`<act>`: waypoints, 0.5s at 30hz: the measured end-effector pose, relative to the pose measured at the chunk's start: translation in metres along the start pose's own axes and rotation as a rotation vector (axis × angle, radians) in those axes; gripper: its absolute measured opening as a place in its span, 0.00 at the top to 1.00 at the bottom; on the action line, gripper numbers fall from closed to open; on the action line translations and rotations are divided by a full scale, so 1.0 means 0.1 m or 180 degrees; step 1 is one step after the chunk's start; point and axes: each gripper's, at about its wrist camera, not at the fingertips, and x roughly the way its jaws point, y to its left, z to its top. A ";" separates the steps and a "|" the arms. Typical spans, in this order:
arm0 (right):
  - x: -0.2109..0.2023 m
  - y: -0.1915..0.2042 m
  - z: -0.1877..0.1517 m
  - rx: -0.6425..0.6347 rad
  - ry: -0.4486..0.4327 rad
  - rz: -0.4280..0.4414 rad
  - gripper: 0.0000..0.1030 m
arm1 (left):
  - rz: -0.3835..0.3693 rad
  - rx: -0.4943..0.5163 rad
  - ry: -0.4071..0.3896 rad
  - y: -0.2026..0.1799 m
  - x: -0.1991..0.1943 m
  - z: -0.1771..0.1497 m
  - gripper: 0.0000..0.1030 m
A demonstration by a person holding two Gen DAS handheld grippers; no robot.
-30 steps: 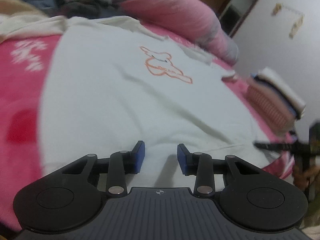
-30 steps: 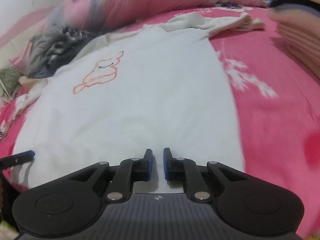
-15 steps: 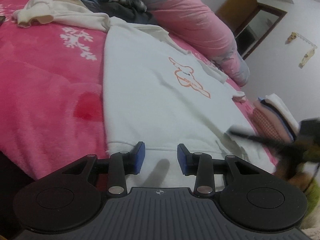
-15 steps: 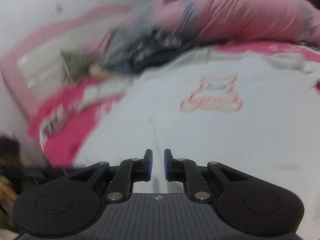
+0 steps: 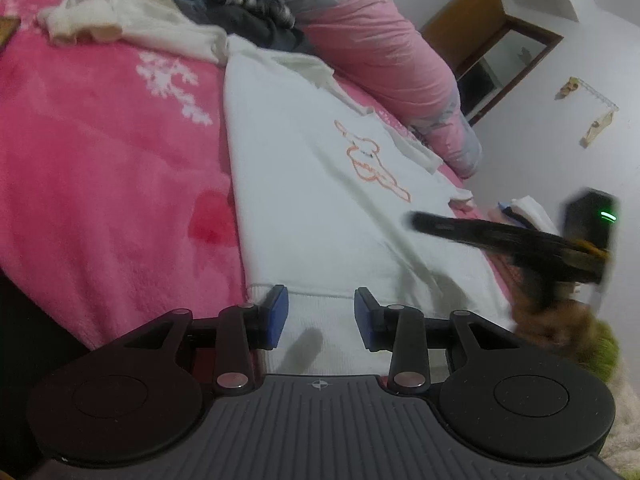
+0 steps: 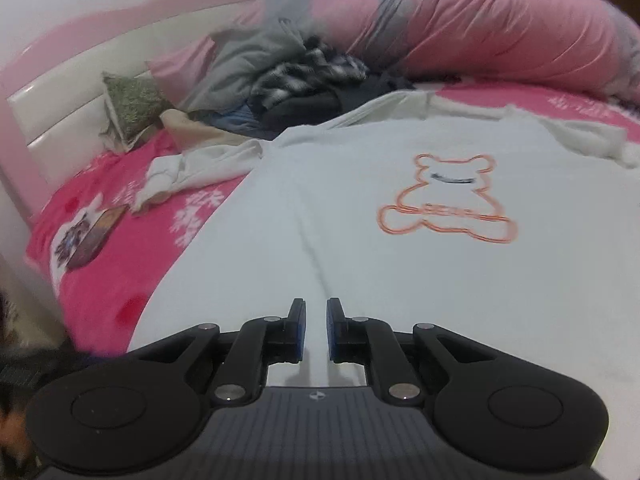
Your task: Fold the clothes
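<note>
Where it lies flat, the white sweatshirt point(image 6: 400, 264) looks smooth.

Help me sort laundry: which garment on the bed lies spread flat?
The white sweatshirt with the orange bear outline; the dark heaped clothes behind it are crumpled.

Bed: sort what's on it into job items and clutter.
Job:
- white sweatshirt, spread flat
- left gripper, over its hem
- right gripper, over its front

Clutter:
- clothes heap
- pink quilt roll
- green cushion
- phone
- pink blanket
</note>
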 end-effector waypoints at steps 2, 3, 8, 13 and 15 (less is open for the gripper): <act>0.27 0.04 -0.05 0.0128 0.0172 0.0068 0.90 | -0.0005 -0.0002 -0.0056 -0.01 -0.10 0.04 0.64; 0.29 0.08 -0.15 0.0183 0.0215 0.0135 0.89 | -0.0031 -0.0001 -0.0094 -0.01 -0.15 0.06 0.63; 0.04 0.46 -0.39 -0.0172 0.0093 0.0459 0.89 | -0.0094 0.0117 -0.0220 0.01 -0.23 0.25 0.63; 0.07 0.28 -0.12 -0.0019 -0.0245 -0.0029 0.89 | 0.0005 0.0236 -0.0212 0.00 -0.12 0.39 0.63; 0.27 0.25 -0.12 0.0167 -0.0151 0.0080 0.89 | 0.0046 0.0216 -0.0229 0.01 -0.12 0.41 0.63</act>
